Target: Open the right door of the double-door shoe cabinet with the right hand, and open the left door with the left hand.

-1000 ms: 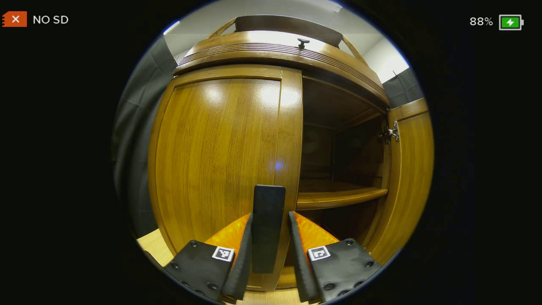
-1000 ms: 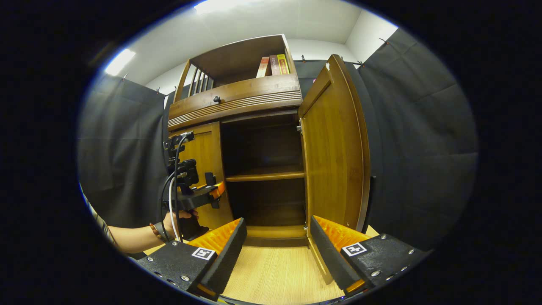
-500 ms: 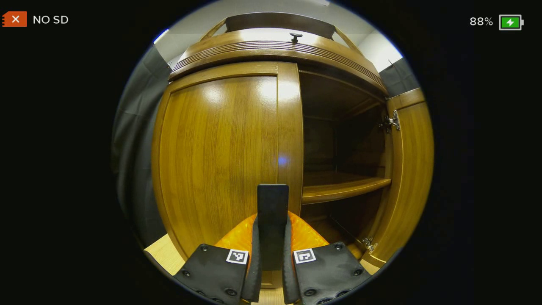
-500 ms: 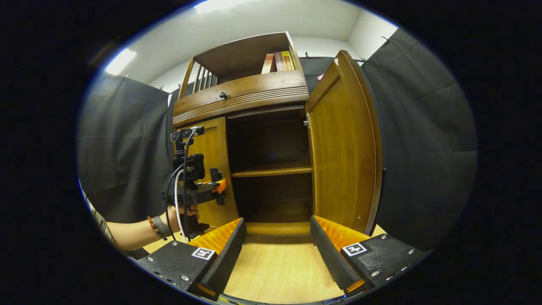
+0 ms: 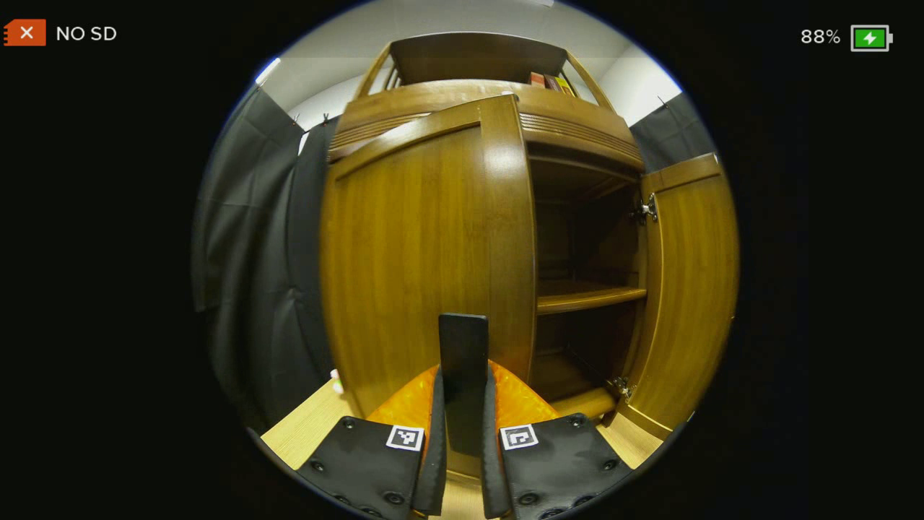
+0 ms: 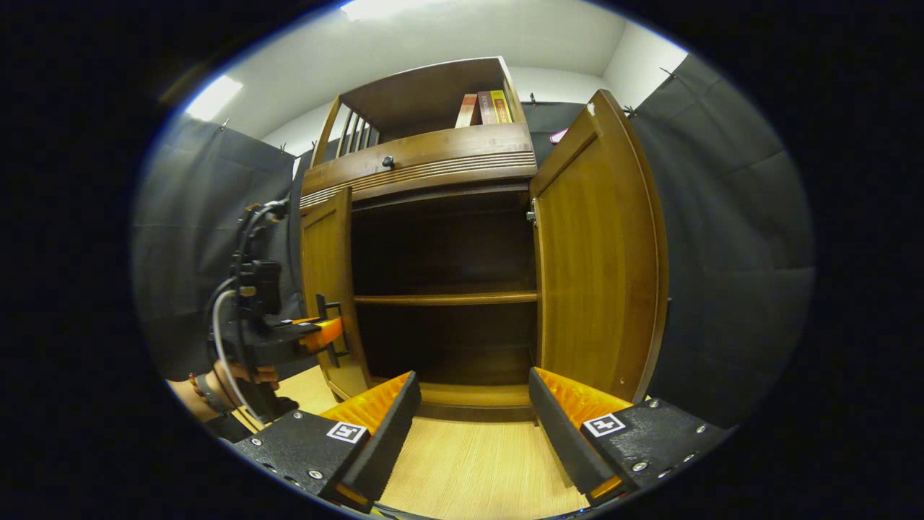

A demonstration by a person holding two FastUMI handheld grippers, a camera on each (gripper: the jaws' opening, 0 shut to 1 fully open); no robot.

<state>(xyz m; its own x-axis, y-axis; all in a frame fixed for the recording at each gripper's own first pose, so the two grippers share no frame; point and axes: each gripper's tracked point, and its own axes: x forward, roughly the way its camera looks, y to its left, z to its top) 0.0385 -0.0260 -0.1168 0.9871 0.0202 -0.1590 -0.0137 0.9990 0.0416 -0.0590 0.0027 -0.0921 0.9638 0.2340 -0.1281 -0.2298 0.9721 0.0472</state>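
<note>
The left gripper (image 5: 463,433) is closed on the upright black handle (image 5: 463,361) of the half-open left door (image 5: 419,245); the right gripper (image 6: 469,426) is wide open, empty, facing the fully open right door (image 6: 595,253).

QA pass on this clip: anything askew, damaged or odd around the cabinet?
Nothing stands out. The left door is partly open with the left hand-held gripper shut on its black handle; the right door stands wide open, hinges intact. Books stand upright on top.
</note>
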